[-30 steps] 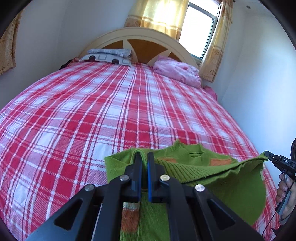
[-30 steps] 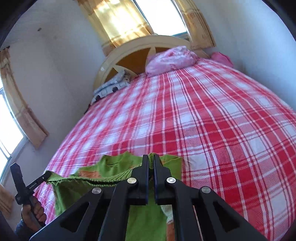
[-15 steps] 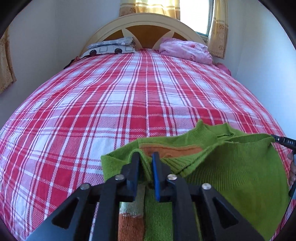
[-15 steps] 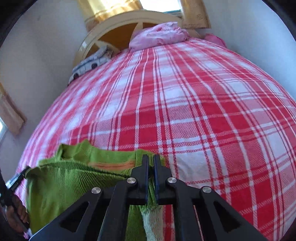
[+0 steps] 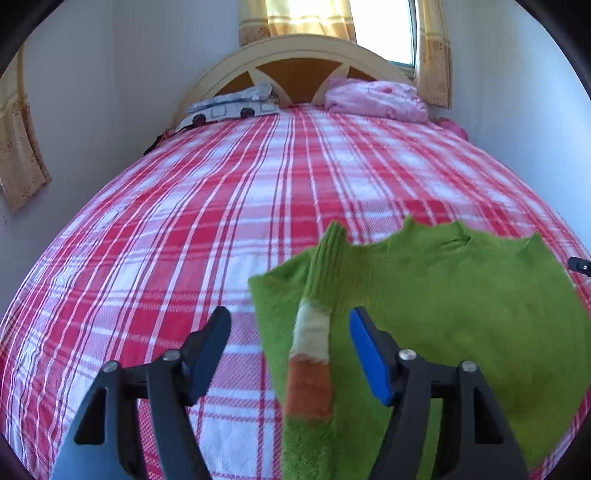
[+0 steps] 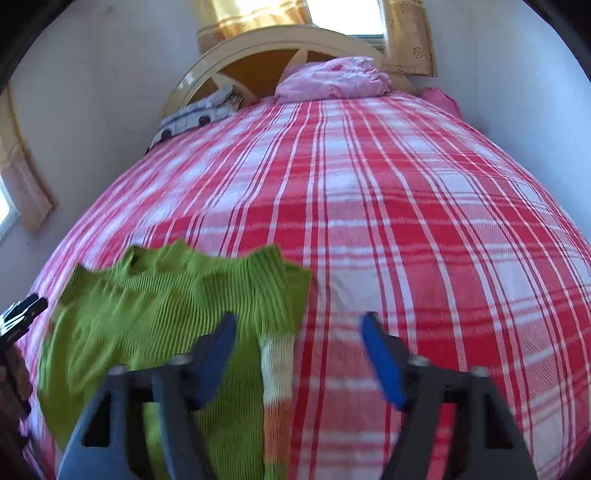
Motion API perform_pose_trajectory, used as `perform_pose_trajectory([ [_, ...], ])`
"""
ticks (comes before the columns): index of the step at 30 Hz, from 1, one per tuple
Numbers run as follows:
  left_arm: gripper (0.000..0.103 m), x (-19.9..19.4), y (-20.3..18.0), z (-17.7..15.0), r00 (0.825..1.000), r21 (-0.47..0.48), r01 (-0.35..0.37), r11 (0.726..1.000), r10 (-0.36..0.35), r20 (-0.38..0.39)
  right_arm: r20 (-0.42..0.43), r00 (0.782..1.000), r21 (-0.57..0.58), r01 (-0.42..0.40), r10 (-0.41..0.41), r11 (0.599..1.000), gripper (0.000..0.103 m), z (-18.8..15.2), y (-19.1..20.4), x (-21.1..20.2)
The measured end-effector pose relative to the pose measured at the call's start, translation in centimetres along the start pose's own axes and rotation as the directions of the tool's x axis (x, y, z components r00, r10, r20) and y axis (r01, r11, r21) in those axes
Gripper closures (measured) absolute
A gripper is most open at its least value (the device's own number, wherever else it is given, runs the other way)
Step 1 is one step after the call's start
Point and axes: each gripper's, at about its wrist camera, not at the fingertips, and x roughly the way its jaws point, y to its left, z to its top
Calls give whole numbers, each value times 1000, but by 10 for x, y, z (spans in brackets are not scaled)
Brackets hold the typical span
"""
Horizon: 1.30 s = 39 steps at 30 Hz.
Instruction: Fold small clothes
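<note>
Sweater (image 5: 443, 306), green knit, lies on the near end of the bed (image 5: 258, 206), spread flat with its ribbed edge toward the headboard. In the left wrist view it fills the 3 to 6 o'clock part of the frame, and a sleeve (image 5: 314, 332) with a cream and an orange band runs from 6 o'clock up toward the centre, lying between the fingers. The left gripper (image 5: 290, 325) has its jaws spread wide and holds nothing; the sleeve passes through the gap without touching either blue pad, as far as can be told. In the right wrist view the sweater (image 6: 155, 306) sits at 7 to 9 o'clock, its banded sleeve (image 6: 277, 373) just inside the left finger. The right gripper (image 6: 297, 328) is likewise spread wide, clamping nothing, over red plaid sheet (image 6: 406, 240). Farther off, at 12 o'clock, a pink bundle (image 5: 373, 99) and a grey patterned pillow (image 5: 229, 109) rest against the arched headboard (image 5: 295, 55), with yellow curtains (image 5: 295, 16) and a bright window behind.
</note>
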Motion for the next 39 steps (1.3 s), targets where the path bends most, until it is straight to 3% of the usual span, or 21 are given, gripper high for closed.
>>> perform_pose_trajectory([
  [3, 43, 9, 5, 0, 999, -34, 26, 999, -27, -39, -18, 1000, -41, -3, 2, 999, 56, 2, 5, 5],
  [7, 42, 14, -2, 1, 999, -44, 9, 999, -11, -38, -49, 995, -110, -95, 91, 989, 56, 12, 32, 12],
  [10, 42, 23, -6, -7, 997, -12, -44, 999, 44, -56, -141, 967, -187, -236, 211, 954, 56, 5, 75, 19],
  [11, 42, 25, -5, -11, 998, -18, -38, 999, 37, -60, -193, 947, -200, -294, 256, 935, 56, -2, 92, 24],
  [13, 42, 24, 0, -12, 998, -48, -35, 998, 32, -58, -275, 924, -265, -338, 266, 903, 56, -21, 126, 35],
  [14, 42, 23, 3, -12, 998, -60, -30, 998, 26, -55, -278, 935, -315, -306, 221, 898, 56, -27, 138, 39],
  [15, 42, 22, 5, -11, 998, -72, -25, 997, 22, -51, -241, 960, -379, -229, 143, 897, 56, -31, 150, 44],
  [16, 42, 20, 6, -10, 999, -78, -23, 997, 20, -47, -231, 965, -387, -208, 124, 898, 56, -30, 155, 47],
  [21, 42, 15, 5, -16, 998, -71, -29, 997, 25, -55, -216, 973, -289, -140, 78, 947, 56, 3, 150, 83],
  [23, 42, 11, 6, -22, 998, -79, -16, 997, 11, -59, -192, 981, -269, -58, 6, 961, 58, 14, 144, 94],
  [25, 40, 8, 6, -30, 998, -70, -29, 997, 25, -55, -172, 985, -230, -28, -12, 973, 58, 22, 140, 95],
  [28, 40, 1, 5, -36, 999, -57, -31, 998, 29, -33, -119, 993, -234, -54, 27, 971, 56, 18, 156, 70],
  [31, 39, -2, 5, -38, 999, -66, -29, 997, 26, -41, -166, 967, -292, -233, 191, 927, 56, -1, 189, 53],
  [32, 37, -1, 4, -40, 998, -65, -36, 997, 33, -46, -195, 960, -336, -256, 199, 906, 56, -10, 202, 54],
  [34, 32, -1, 3, -41, 997, -66, -59, 996, 56, -52, -206, 973, -407, -183, 105, 895, 56, -21, 212, 64],
  [36, 30, 0, 2, -43, 997, -64, -65, 996, 62, -48, -182, 977, -333, -169, 113, 928, 56, -15, 196, 69],
  [39, 24, 2, 4, -45, 997, -67, -62, 996, 59, -55, -150, 988, -267, -86, 46, 960, 56, -9, 175, 69],
])
